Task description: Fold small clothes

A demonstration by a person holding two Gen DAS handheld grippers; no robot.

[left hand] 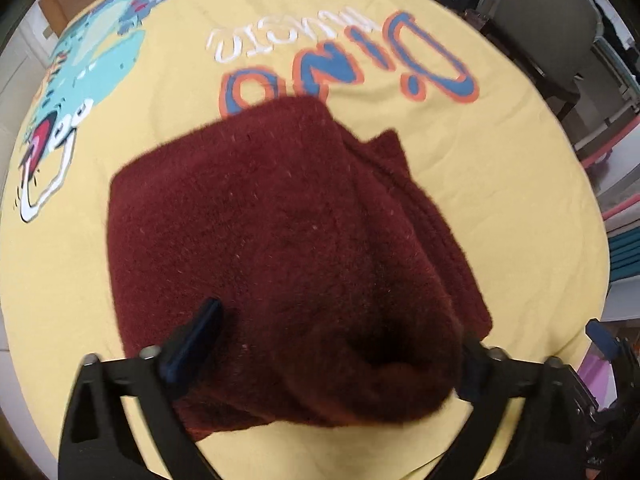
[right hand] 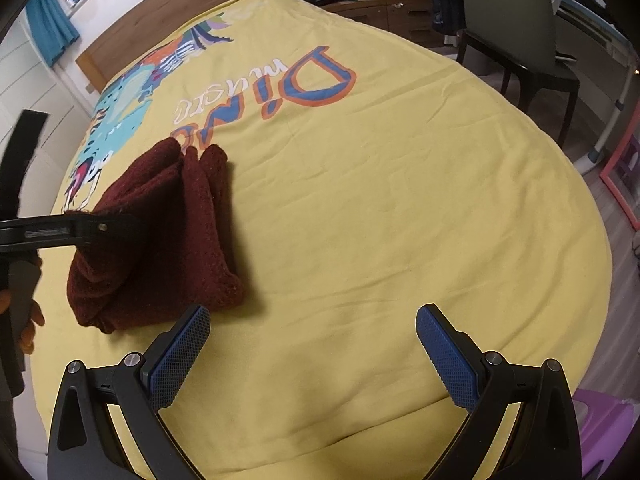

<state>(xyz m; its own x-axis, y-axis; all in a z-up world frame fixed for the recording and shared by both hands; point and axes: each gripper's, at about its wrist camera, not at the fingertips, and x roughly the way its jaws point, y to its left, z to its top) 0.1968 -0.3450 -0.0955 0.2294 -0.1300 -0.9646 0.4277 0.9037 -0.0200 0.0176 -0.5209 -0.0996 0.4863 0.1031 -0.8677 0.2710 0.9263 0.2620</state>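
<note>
Right wrist view: your right gripper (right hand: 312, 354) hangs spread wide and empty over the yellow bedspread (right hand: 400, 220). Left of it, the folded maroon garment (right hand: 168, 248) lies on the spread. Your left gripper (left hand: 336, 344) stands over it, jaws spread, garment bunched up between them, pads not pinching. Farther off, dinosaur print (right hand: 120, 128), then a chair (right hand: 516, 36).

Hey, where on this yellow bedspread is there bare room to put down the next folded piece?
Widest free patch: right of the maroon garment, ahead of the right claw, below the Dino lettering. Crowded on the left, where the left claw straddles the garment.
</note>
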